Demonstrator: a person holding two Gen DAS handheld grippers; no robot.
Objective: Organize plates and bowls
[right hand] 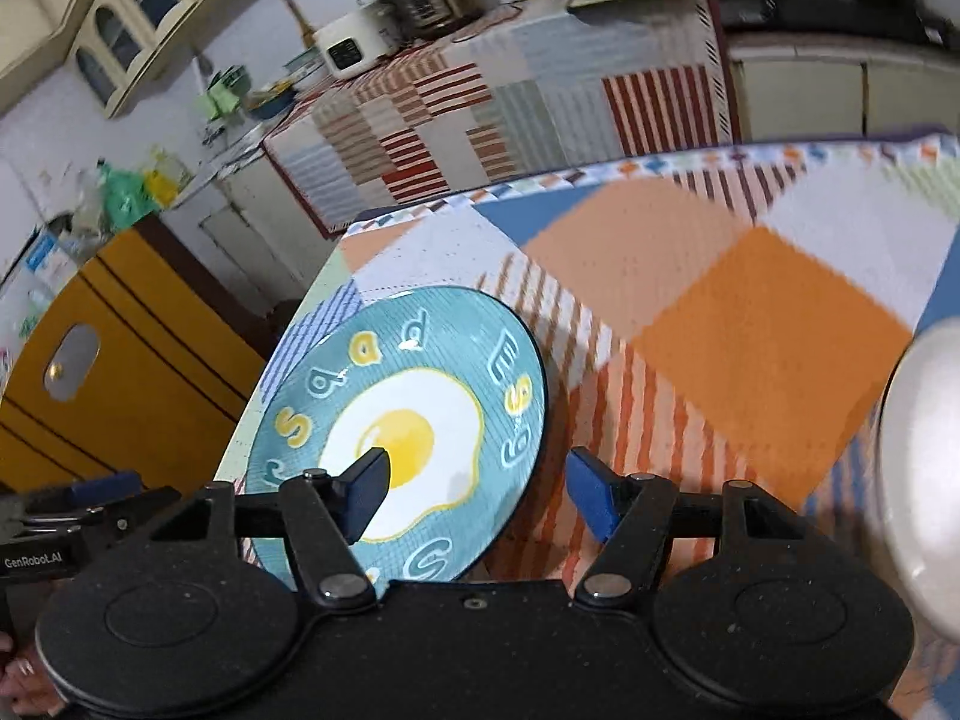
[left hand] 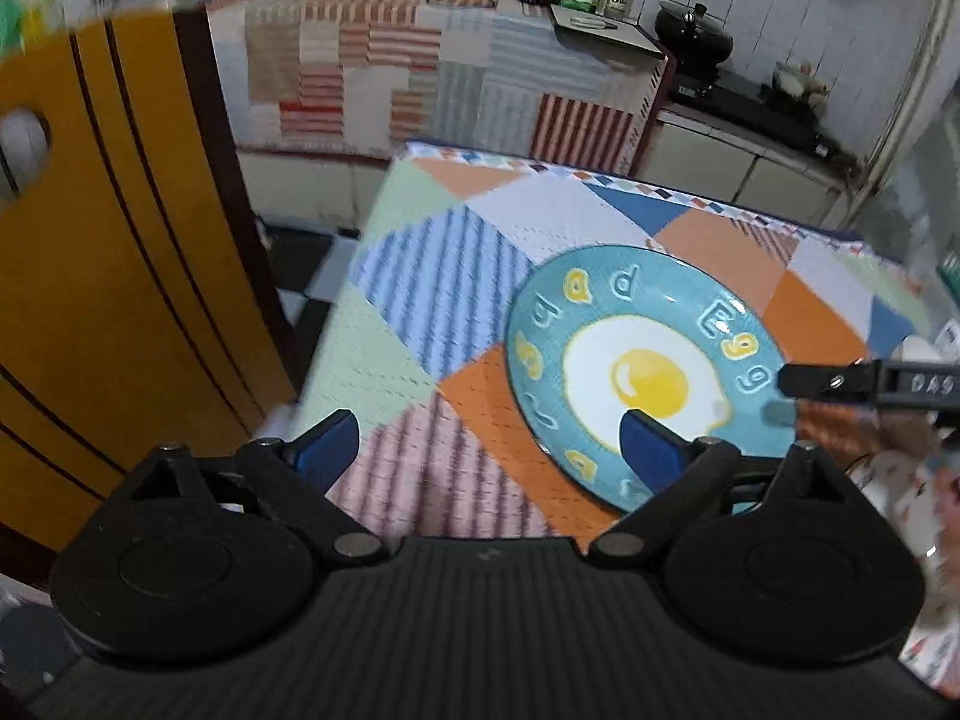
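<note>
A teal plate [left hand: 645, 372] with a fried-egg picture and raised letters lies on the patchwork tablecloth [left hand: 420, 312]. My left gripper [left hand: 480, 444] is open above the plate's near-left edge, its right finger [left hand: 651, 447] over the plate. In the right wrist view the same plate [right hand: 414, 426] lies at lower left. My right gripper [right hand: 474, 492] is open, straddling the plate's right rim. A white bowl [right hand: 924, 480] shows blurred at the right edge. The right gripper's finger [left hand: 840, 381] enters the left wrist view from the right.
A yellow chair back [left hand: 108, 276] stands left of the table. A counter with a striped cloth [left hand: 420, 72], bottles, a cooker and a black pot lies behind. The left gripper's body [right hand: 54, 516] shows at the left edge of the right wrist view.
</note>
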